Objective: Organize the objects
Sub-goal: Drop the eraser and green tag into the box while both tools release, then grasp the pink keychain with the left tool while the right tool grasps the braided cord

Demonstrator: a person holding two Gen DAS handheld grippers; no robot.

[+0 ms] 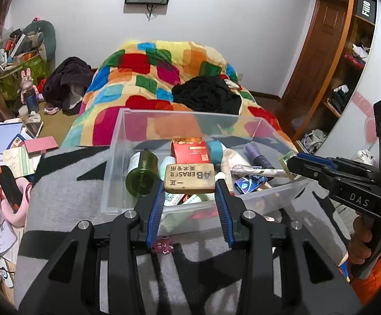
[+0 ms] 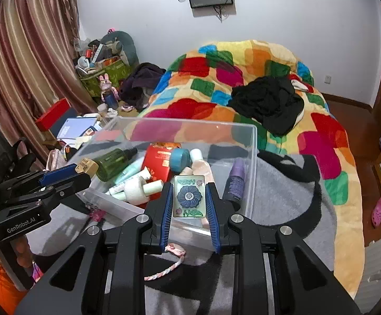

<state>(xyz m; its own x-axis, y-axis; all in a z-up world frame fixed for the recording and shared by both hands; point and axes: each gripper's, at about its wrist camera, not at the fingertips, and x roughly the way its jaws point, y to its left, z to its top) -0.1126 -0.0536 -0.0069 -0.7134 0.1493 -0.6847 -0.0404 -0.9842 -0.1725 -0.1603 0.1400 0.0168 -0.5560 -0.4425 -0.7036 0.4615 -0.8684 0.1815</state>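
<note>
My left gripper [image 1: 189,187] is shut on a tan 4B eraser [image 1: 189,178] and holds it over the near edge of a clear plastic bin [image 1: 117,141]. My right gripper [image 2: 189,187] is shut on a clear tile with a blue flower [image 2: 189,197], held over the bin's near wall [image 2: 253,157]. The bin holds a green bottle [image 1: 142,173], a red box [image 1: 190,152], a purple bottle [image 2: 235,181], tubes and a blue-capped jar [image 2: 180,158]. The left gripper with the eraser [image 2: 86,166] shows at the left of the right wrist view; the right gripper [image 1: 292,164] shows at the right of the left wrist view.
The bin sits on a grey and black blanket [image 1: 67,197] on a bed with a colourful quilt [image 1: 164,65] and black clothing [image 1: 206,94]. A pink braided charm [image 2: 172,257] and a small pink trinket [image 1: 161,245] lie on the blanket. Clutter fills the floor at left [image 1: 12,141].
</note>
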